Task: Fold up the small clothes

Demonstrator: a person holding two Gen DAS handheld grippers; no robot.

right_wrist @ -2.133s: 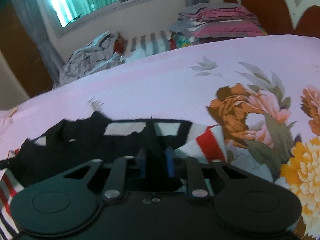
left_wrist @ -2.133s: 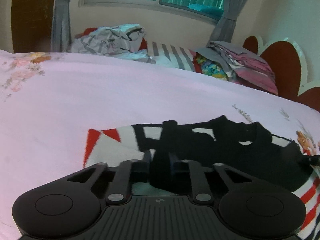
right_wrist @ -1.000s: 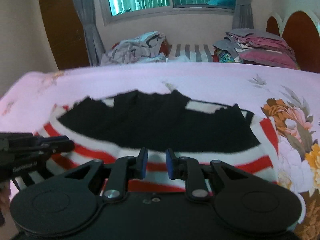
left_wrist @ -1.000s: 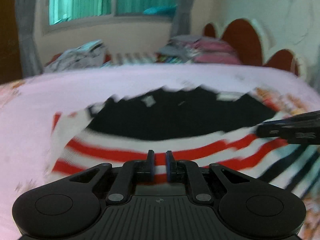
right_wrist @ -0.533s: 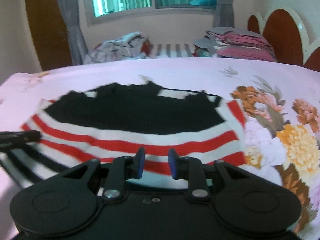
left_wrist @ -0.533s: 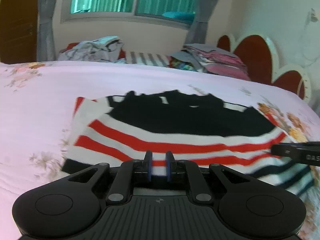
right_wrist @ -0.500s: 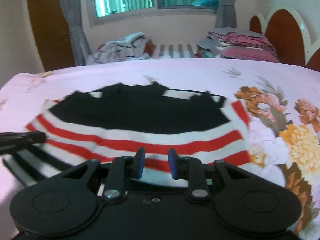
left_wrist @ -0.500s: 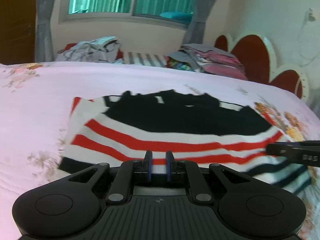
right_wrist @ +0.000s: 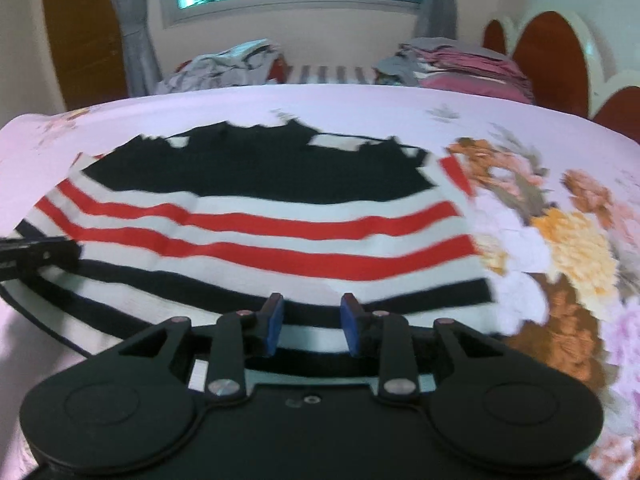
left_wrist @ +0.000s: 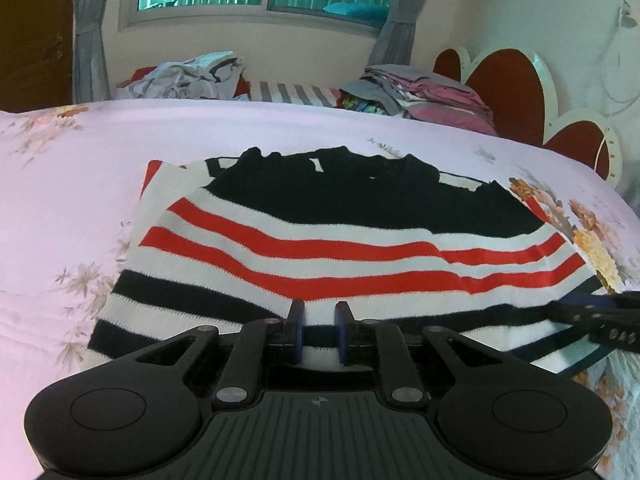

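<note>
A small knit sweater with a black top part and red, white and black stripes lies flat on the pink floral bedspread. It also shows in the right wrist view. My left gripper is open over the sweater's near striped edge, nothing between its fingers. My right gripper is open wider over the near edge further right, empty. The right gripper's tip shows at the right edge of the left view; the left gripper's tip shows at the left edge of the right view.
At the far side of the bed lie a crumpled grey pile of clothes, a striped cushion and a stack of folded pink and grey clothes. A red and white scalloped headboard stands at the right.
Both grippers let go of the far black part of the sweater and drew back to its near striped edge. The sweater now lies flat. The right gripper's fingers have spread wider.
</note>
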